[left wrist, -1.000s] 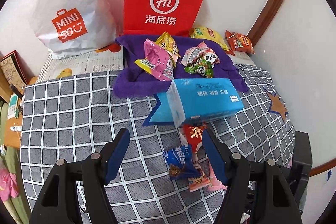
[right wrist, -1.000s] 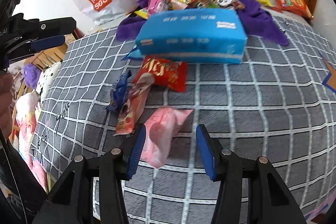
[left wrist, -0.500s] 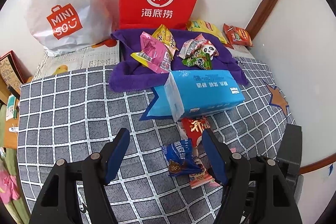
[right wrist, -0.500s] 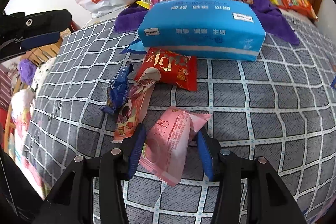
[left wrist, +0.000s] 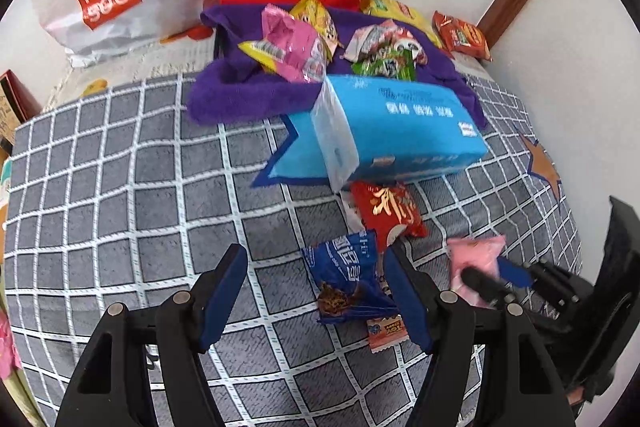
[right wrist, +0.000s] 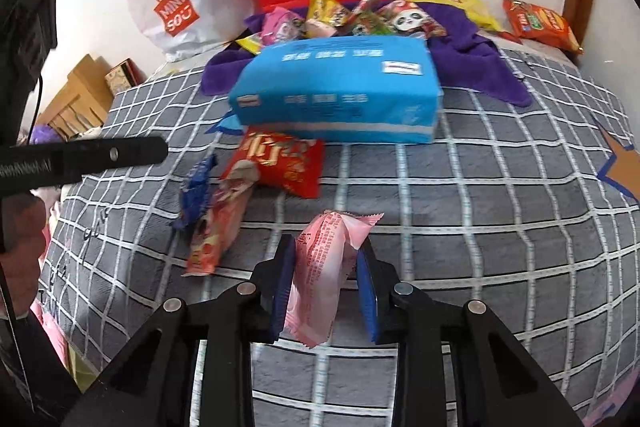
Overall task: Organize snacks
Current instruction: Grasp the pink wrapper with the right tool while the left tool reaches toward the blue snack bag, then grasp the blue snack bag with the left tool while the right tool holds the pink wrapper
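Clamped on the pink snack packet [right wrist: 326, 267], our right gripper [right wrist: 325, 281] has just been closing its jaws, and the blue pads are now pinching the wrapper across its middle while it is lying on the grey checked bedspread [right wrist: 500, 227]. Our left gripper [left wrist: 316, 291] is hanging open over the blue snack packet [left wrist: 346, 275], with nothing pressed between its pads. We are judging that the pink packet should be lifted straight and slowly, since the soft wrapper may slip, then carried over the blue tissue pack [right wrist: 340, 91] to the purple towel [right wrist: 480, 67], where other snacks are already lying. We are struggling to see the striped packet [left wrist: 384, 331] under the blue one, and the printing on the pink wrapper is too blurred to read.
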Tool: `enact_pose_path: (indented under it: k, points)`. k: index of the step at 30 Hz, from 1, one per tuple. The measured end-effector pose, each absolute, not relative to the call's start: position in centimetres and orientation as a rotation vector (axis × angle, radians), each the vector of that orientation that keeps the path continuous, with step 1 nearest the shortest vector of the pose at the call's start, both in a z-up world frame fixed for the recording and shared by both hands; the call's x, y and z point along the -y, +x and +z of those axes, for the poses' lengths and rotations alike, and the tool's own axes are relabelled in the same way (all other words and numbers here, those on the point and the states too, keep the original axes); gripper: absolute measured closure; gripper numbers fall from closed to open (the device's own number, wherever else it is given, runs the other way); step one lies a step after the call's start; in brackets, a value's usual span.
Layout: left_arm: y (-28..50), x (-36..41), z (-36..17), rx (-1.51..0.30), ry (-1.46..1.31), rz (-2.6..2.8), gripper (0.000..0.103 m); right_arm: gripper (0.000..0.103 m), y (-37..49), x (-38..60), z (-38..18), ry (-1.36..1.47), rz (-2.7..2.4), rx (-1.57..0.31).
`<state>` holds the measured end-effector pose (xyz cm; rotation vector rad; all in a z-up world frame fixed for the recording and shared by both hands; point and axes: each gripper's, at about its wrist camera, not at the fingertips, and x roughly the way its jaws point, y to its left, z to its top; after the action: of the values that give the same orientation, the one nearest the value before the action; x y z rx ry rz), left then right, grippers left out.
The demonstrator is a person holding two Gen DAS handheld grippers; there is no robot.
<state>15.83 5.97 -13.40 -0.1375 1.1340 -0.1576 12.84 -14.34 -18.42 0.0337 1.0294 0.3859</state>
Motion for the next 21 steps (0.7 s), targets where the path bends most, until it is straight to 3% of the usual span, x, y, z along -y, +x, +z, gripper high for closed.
enact_pose_path:
  k: [8,11,13,15,17,21]
  points:
    - [16.5,-4.9,-16.1,-1.192,-0.123,-0.170,0.044,0.072,13.8,16.4,-19.2,0.049,0.359,-1.042]
    - [16.7,-4.8,-16.9,-1.202,-0.134,-0.174,0.047,0.066,13.9,16.0,-19.6,0.029,0.361,-1.047]
    - [16.7,-4.7,-17.3,-1.212,-0.128,-0.181,0.055,0.065,14.0,15.8,-20.0,0.021,0.364,-1.055]
    - [16.8,-4.5,-17.6,-1.217,-0.131,-0.188,0.060,0.066,14.1,15.5,-20.3,0.014,0.373,-1.058]
    - [16.8,-4.5,-17.6,-1.205,-0.130,-0.196,0.061,0.074,14.0,15.2,-20.4,0.015,0.389,-1.055]
    - [16.6,-4.9,-17.3,-1.195,-0.133,-0.200,0.065,0.075,13.9,14.9,-20.3,0.001,0.389,-1.038]
